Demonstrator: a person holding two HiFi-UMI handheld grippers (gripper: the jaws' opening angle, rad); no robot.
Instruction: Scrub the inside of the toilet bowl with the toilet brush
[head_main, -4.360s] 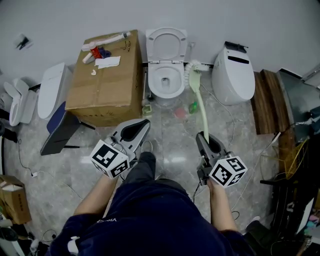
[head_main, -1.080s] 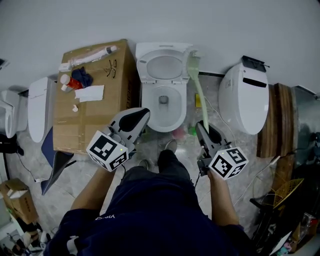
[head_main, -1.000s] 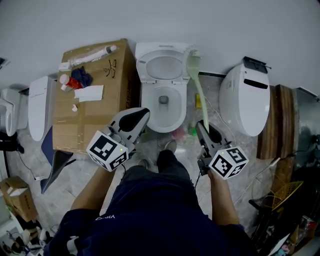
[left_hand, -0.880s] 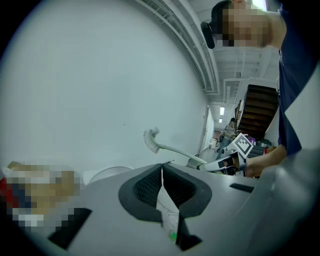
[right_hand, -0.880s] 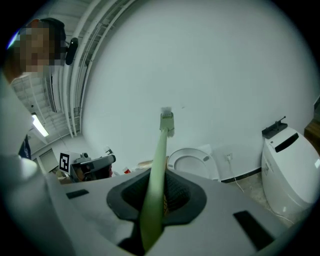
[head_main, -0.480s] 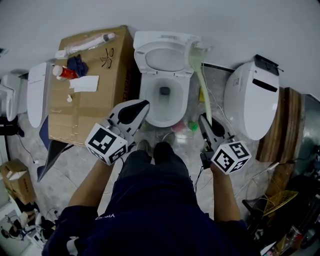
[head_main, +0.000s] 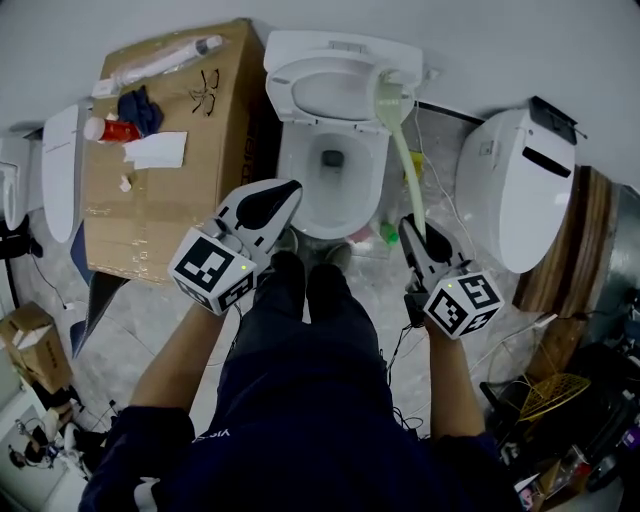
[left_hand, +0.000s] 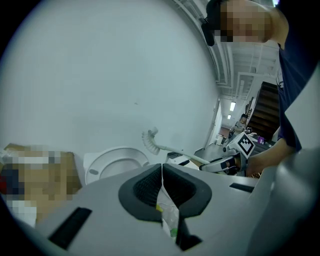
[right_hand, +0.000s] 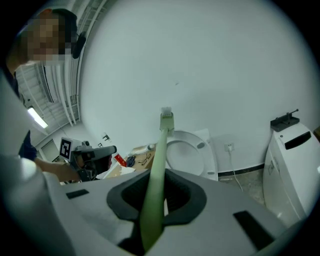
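We look down on the open toilet bowl (head_main: 300, 185) at 12 o'clock, its seat raised against the wall. At 3 o'clock our right gripper (head_main: 411, 224) clamps the handle of the pale green toilet brush (head_main: 404, 160), whose head reaches the raised seat's 3 o'clock edge. Our left gripper (head_main: 289, 188) hovers by the bowl's 7 o'clock rim. A cardboard box (head_main: 150, 215) stands at 10 o'clock.

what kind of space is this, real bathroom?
Likely a test or storage room, not a lived-in bathroom: an open toilet, a second closed toilet right beside it, and a large cardboard box on its other side.
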